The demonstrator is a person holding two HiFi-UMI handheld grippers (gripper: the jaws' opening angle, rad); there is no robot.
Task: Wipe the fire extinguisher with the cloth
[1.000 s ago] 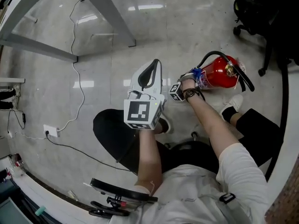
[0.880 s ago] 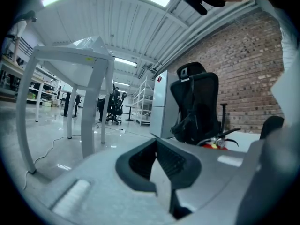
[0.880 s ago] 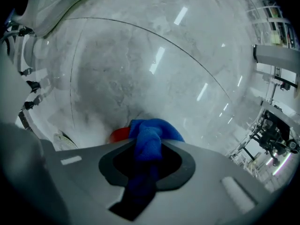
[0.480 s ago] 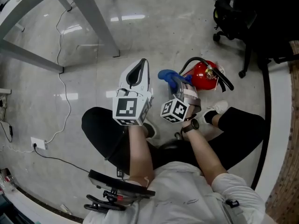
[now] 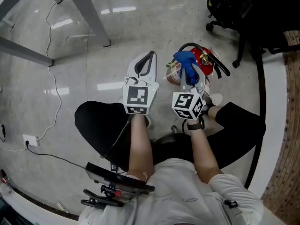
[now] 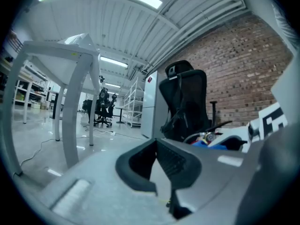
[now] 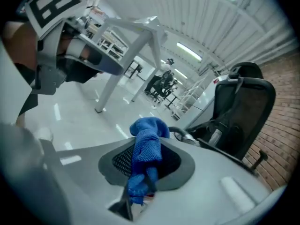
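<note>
A red fire extinguisher [image 5: 206, 63] with a black hose [image 5: 193, 45] lies on the floor, largely hidden behind my right gripper. My right gripper [image 5: 188, 73] is held above it, shut on a blue cloth [image 5: 185, 61] that bunches up past the fingertips. In the right gripper view the cloth [image 7: 147, 150] fills the jaws of the right gripper [image 7: 144, 168]. My left gripper [image 5: 152, 55] is raised just to the left, shut with nothing between its fingers; the left gripper view shows its jaws closed [image 6: 158, 147] and the cloth [image 6: 214, 144] off to the right.
Grey table legs [image 5: 90, 17] stand on the glossy floor at the upper left. A black office chair [image 5: 234, 8] is at the upper right. A white cable [image 5: 50, 90] trails to a socket on the left. The person's legs and a white shoe [image 5: 216, 99] are below the grippers.
The right gripper has lifted the blue cloth off the extinguisher and drawn back beside the left gripper. The head view has shifted, so the extinguisher sits higher in the frame.
</note>
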